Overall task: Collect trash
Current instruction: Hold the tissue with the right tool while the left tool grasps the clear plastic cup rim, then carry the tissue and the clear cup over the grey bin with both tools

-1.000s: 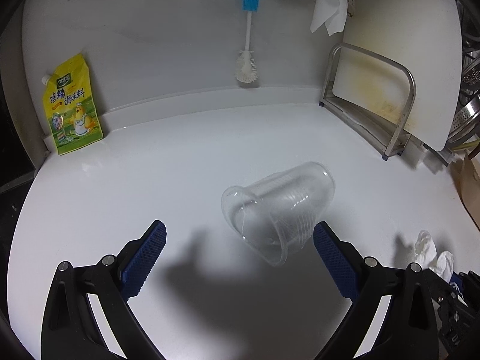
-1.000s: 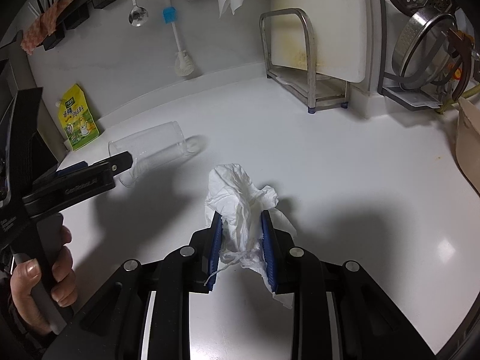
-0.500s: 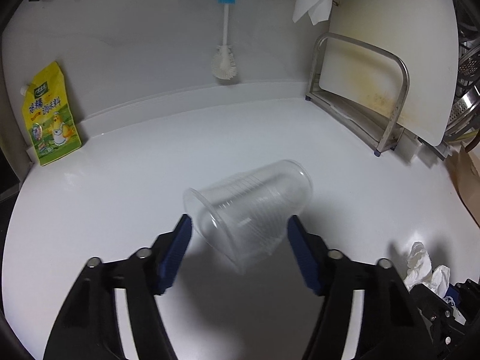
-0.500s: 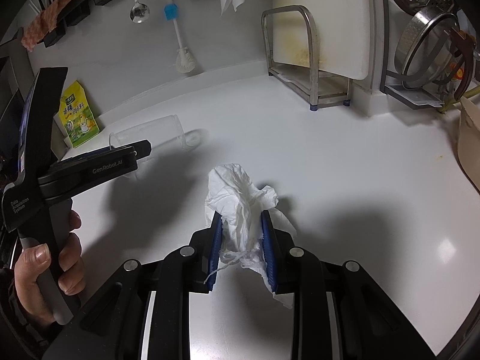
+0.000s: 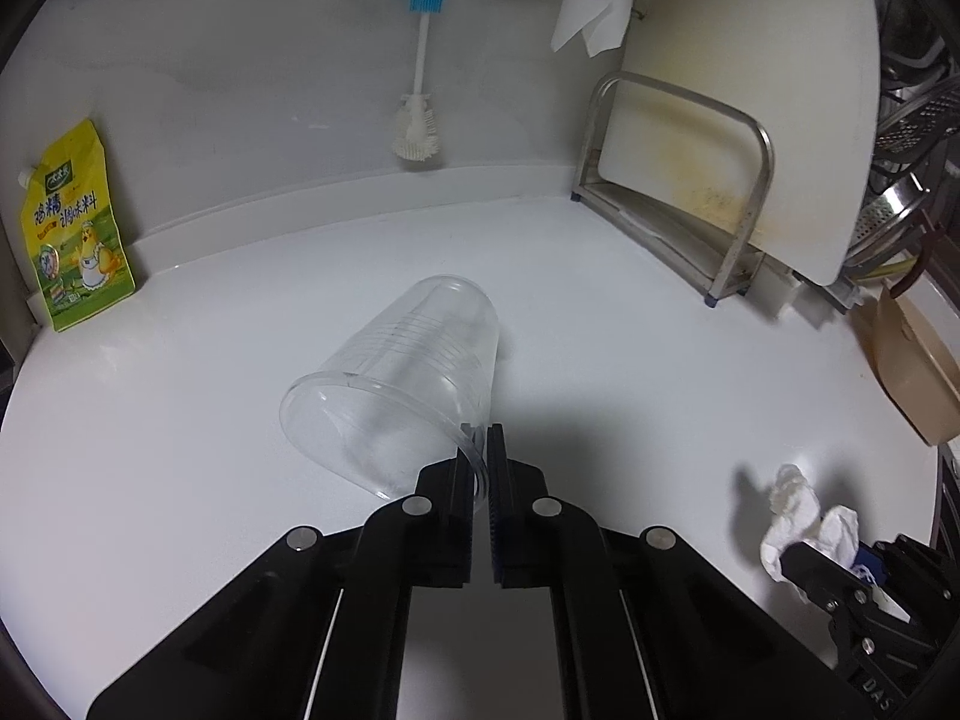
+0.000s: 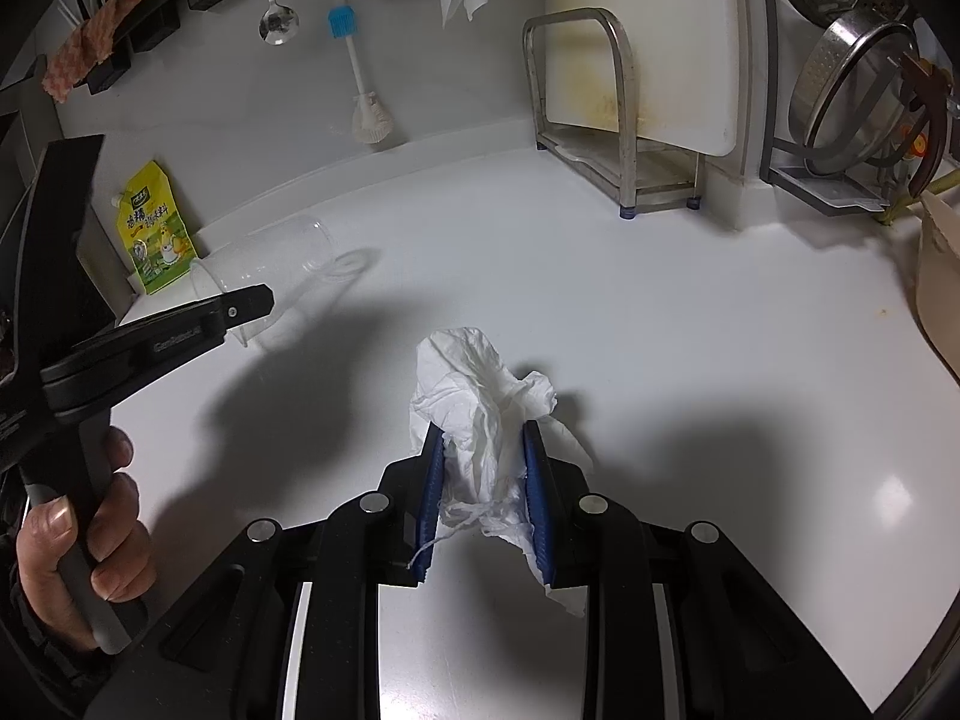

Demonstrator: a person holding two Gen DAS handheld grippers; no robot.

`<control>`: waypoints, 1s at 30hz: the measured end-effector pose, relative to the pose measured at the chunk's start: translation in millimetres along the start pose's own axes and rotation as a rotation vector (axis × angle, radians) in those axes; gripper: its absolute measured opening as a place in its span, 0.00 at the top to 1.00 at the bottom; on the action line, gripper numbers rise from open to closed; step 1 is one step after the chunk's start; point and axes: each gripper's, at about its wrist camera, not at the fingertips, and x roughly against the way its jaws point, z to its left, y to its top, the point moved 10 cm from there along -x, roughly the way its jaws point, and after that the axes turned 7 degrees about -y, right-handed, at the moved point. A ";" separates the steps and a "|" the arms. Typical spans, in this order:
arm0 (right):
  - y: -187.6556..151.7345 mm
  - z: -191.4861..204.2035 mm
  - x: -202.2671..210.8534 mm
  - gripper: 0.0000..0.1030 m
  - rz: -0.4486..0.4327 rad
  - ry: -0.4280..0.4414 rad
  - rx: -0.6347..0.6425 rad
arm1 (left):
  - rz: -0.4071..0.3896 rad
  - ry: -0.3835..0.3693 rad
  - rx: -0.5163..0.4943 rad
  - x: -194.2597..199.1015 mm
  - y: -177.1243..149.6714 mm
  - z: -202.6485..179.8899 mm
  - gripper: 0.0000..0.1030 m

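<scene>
Left wrist view showed the left hand-held gripper (image 5: 480,450) with its two fingers drawn together on the near rim of the clear plastic cup (image 5: 399,387), pinching only a thin edge of its wall. The cup lay on its side on the white counter (image 5: 600,360), mouth toward the gripper and base pointing away, ahead and slightly to the gripper's left. Off to its right, the right hand-held gripper (image 6: 483,468) was clamped on a crumpled white tissue (image 6: 480,396), which stuck out ahead of the blue pads and trailed a loose flap below.

The risk lay mainly in the cup grip. Such a shallow bite on flexible, smooth plastic would likely let the rim buckle or slide out once the cup was lifted, and the round body could then roll toward the yellow seasoning pouch (image 5: 75,228) by the wall. A harder squeeze might crack the rim. The tissue seemed secure, though its hanging flap could snag or tear if dragged.
</scene>
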 end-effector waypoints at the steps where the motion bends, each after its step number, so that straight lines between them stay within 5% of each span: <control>1: 0.1 -0.2 0.7 0.76 -0.003 0.000 0.000 | -0.003 -0.001 -0.006 2.9 -0.1 -2.0 0.95; 15: -8.0 13.2 31.7 0.76 -0.045 0.020 -0.008 | -0.048 0.067 -0.088 66.3 -30.7 -13.0 0.95; 30: -87.4 41.4 139.4 0.76 -0.115 0.009 -0.045 | -0.108 0.036 -0.101 198.1 -111.8 -29.7 0.95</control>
